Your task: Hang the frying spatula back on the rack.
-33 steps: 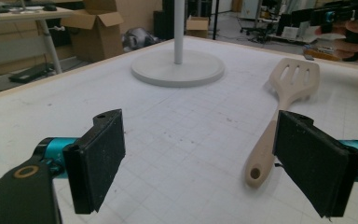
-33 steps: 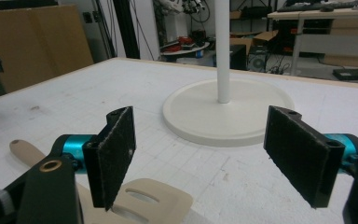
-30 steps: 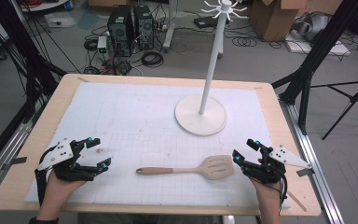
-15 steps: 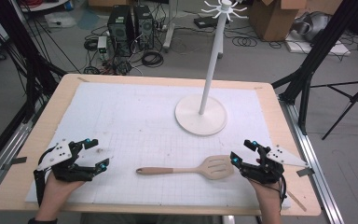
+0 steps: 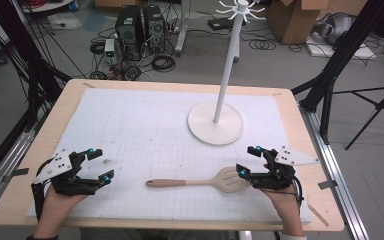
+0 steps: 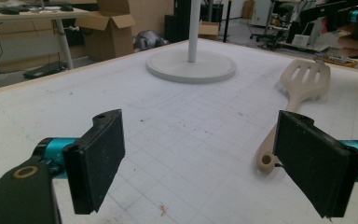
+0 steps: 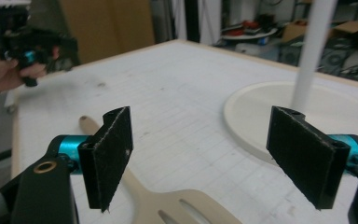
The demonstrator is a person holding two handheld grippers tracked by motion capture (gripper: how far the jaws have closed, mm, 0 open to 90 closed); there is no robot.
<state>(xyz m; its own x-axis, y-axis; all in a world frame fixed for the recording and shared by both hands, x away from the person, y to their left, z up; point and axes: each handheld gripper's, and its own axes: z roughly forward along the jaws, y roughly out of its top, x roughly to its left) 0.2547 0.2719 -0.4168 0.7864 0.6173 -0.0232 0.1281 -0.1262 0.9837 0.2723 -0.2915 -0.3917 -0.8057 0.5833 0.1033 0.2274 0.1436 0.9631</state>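
Note:
A wooden slotted spatula (image 5: 200, 181) lies flat near the table's front edge, handle to the left, head to the right. My right gripper (image 5: 247, 161) is open just right of the head, one jaw reaching over its edge; in the right gripper view the spatula (image 7: 168, 205) passes under the left jaw. My left gripper (image 5: 101, 164) is open at the front left, well clear of the handle end. In the left gripper view the spatula (image 6: 293, 98) lies ahead to the right. A white hook stand (image 5: 225, 75) rises from a round base (image 5: 215, 124) behind the spatula.
A white gridded mat (image 5: 155, 130) covers the wooden table (image 5: 300, 130). A small wooden stick (image 5: 318, 215) lies at the front right corner. On the floor behind stand computer towers (image 5: 140, 25), cables and cardboard boxes. Black tripod legs (image 5: 340, 60) stand to the right.
My right gripper has edged left toward the spatula head and now reaches its edge. The left gripper and the spatula have stayed where they were.

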